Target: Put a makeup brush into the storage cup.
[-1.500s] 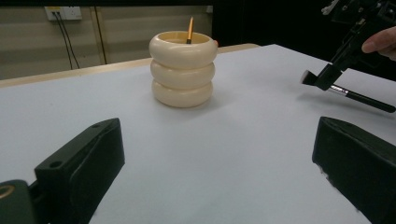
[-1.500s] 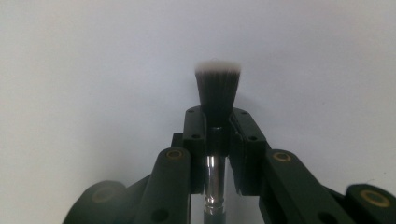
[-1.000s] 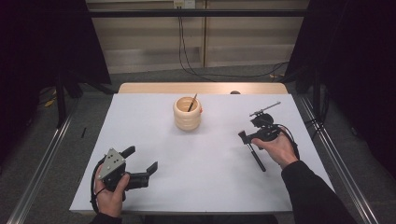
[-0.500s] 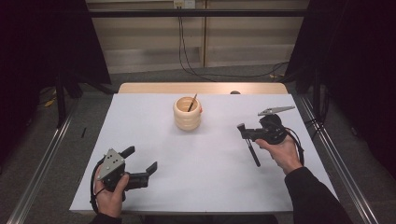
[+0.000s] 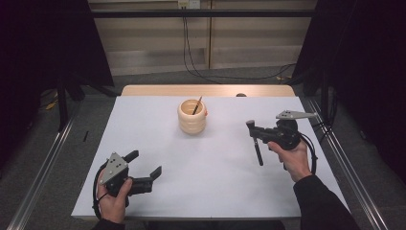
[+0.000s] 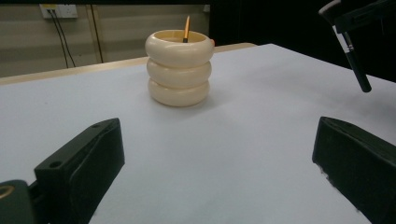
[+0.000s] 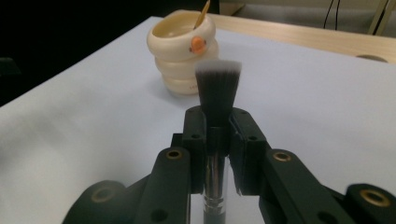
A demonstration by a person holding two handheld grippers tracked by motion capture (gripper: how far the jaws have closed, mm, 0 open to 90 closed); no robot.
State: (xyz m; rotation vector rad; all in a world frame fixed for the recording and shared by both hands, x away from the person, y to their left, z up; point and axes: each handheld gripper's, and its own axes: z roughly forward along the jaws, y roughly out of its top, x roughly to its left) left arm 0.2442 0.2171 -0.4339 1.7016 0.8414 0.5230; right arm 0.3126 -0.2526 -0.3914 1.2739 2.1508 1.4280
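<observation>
At about seven o'clock on the white surface, nearest the person, the left tool is held low in the left hand, its jaws spread wide with nothing between them. In the left gripper view the two black jaws are seen far apart, with bare white surface between them.

Farther out, at about three o'clock, the right tool is held in the right hand and is raised above the surface. Its jaws are closed on a makeup brush, gripped by the metal ferrule just below the bristles. In the high view the brush's dark handle is seen hanging down from the jaws towards six o'clock, tilted slightly, its end clear of the surface. In the right gripper view the dark, flat-topped bristle head is seen standing up past the jaw tips.

Farthest away, towards twelve o'clock and well apart from both tools, a cream ribbed holder is set upright on the surface. A thin stick is leaned inside it, and a small orange mark is seen on its side in the right gripper view.
</observation>
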